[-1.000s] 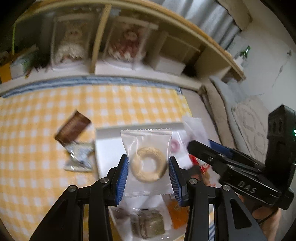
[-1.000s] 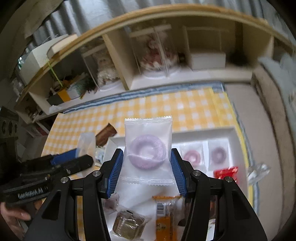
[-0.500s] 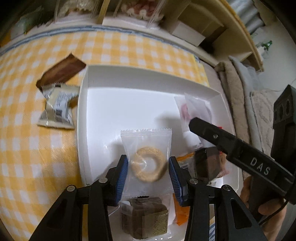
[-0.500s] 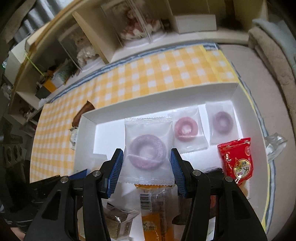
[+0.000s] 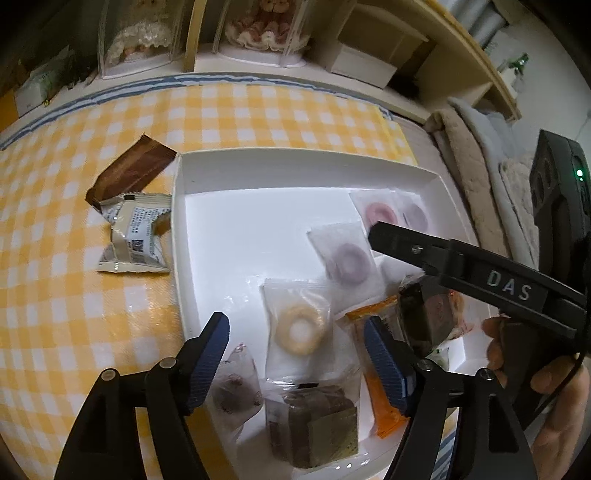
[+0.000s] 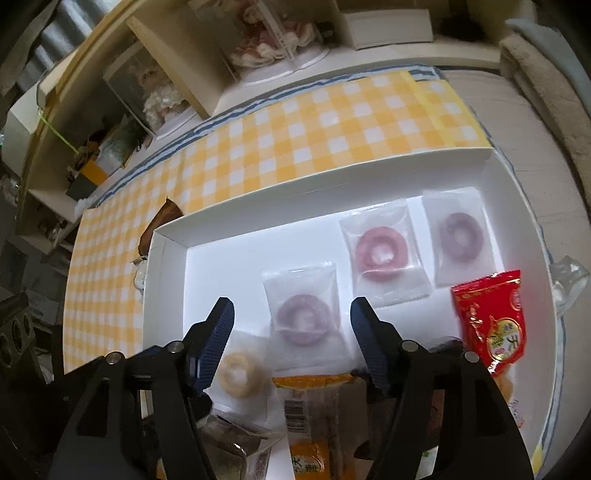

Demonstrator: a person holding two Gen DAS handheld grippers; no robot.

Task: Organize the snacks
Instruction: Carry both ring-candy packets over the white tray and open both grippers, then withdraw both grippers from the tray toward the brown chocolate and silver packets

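Note:
A white tray (image 5: 180, 206) (image 6: 168, 236) lies on the yellow checked cloth. My left gripper (image 5: 295, 334) has its jaws opening, and the packet with the yellow ring (image 5: 298, 326) (image 6: 240, 374) lies loose on the tray floor between its fingers. My right gripper (image 6: 291, 319) has its jaws opening too, with the purple ring packet (image 6: 303, 317) (image 5: 347, 260) lying free between them. A pink ring packet (image 6: 382, 254) and a darker purple ring packet (image 6: 458, 236) lie side by side further back in the tray.
A red packet (image 6: 491, 321), an orange bar (image 6: 310, 417) and brown cube packets (image 5: 314, 421) fill the tray's near end. Left of the tray lie a brown wrapper (image 5: 129, 173) and a silver packet (image 5: 136, 236). A shelf with doll cases (image 5: 258, 33) runs behind.
Both grippers came down over the tray and opened. The yellow ring packet and the purple ring packet left the pads and now lie on the tray floor.

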